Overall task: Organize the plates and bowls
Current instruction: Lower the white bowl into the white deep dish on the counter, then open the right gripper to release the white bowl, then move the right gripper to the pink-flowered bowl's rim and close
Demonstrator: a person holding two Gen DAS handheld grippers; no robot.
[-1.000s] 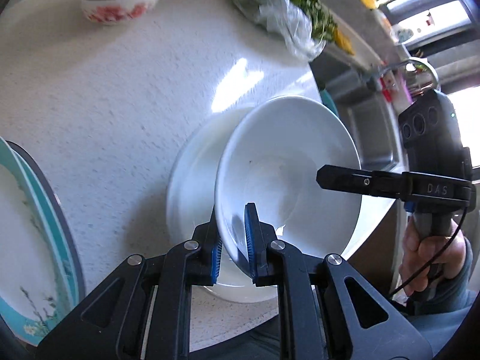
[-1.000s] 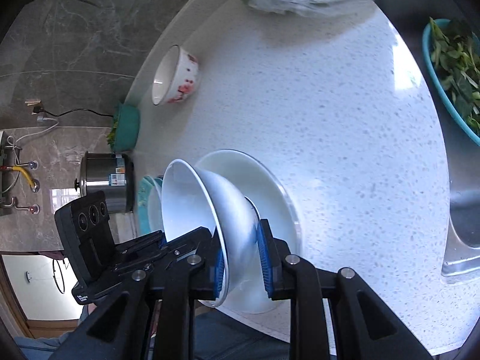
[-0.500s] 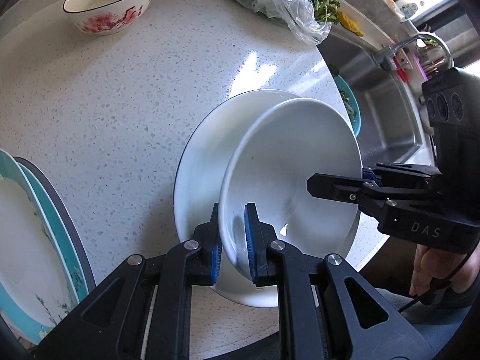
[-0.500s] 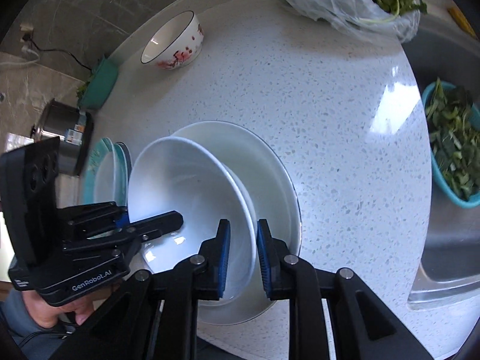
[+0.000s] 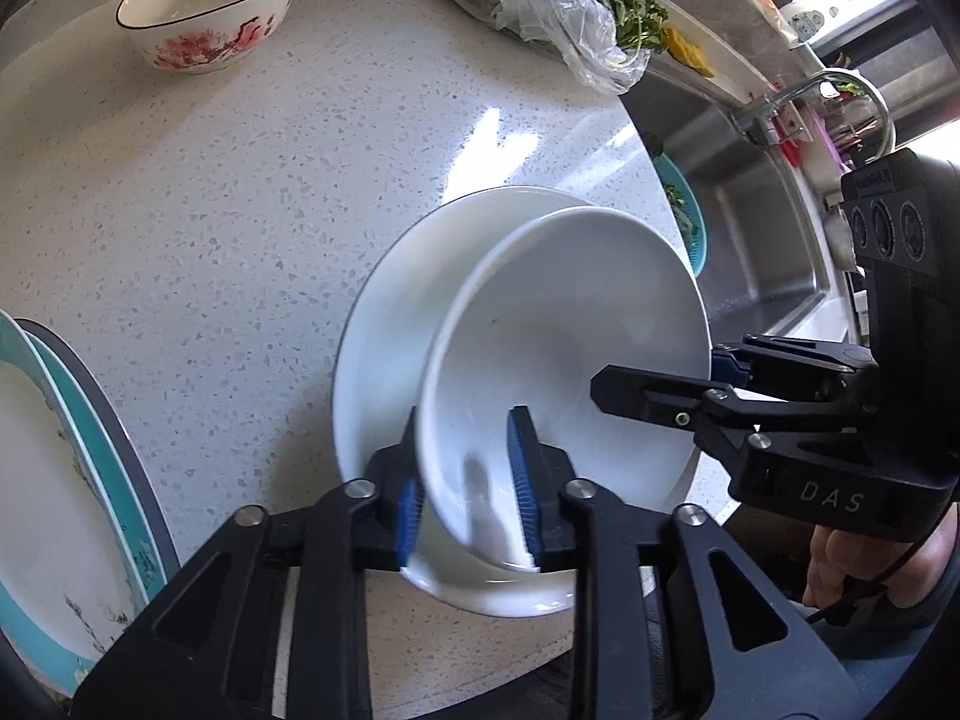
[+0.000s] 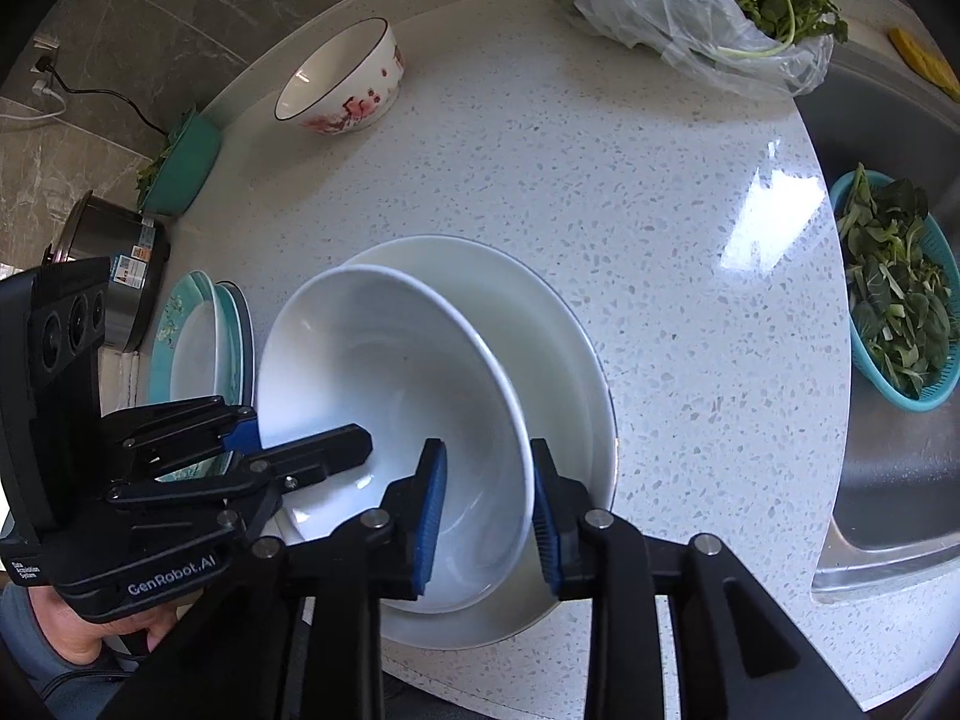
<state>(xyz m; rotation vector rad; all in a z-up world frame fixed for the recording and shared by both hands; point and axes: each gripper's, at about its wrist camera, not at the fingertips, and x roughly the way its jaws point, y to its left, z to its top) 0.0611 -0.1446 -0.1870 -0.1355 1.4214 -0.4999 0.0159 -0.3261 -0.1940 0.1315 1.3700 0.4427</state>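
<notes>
Since a second ago the white bowl (image 6: 384, 396) has come down from a steep tilt to sit inside the white plate (image 6: 540, 324), and I have released both grips. My left gripper (image 5: 465, 480) now stands with its jaws opening, the bowl's rim between the blue pads (image 5: 521, 474) with a gap on the inner side; the rim there is blurred. My right gripper (image 6: 489, 510) is likewise opening, its pads either side of the bowl's opposite rim and clear of it. The bowl leans toward the plate's near edge, close to the front of the speckled counter (image 6: 600, 168). To the left, just beside the plate, lies a stack of teal-rimmed plates (image 5: 54, 480). Well apart, at the back of the counter, stands a flowered bowl (image 5: 210, 6). A plastic bag of greens (image 6: 708, 6) lies at the far right corner, and a teal basket of leaves (image 6: 900, 294) sits in the sink (image 6: 888, 510).
</notes>
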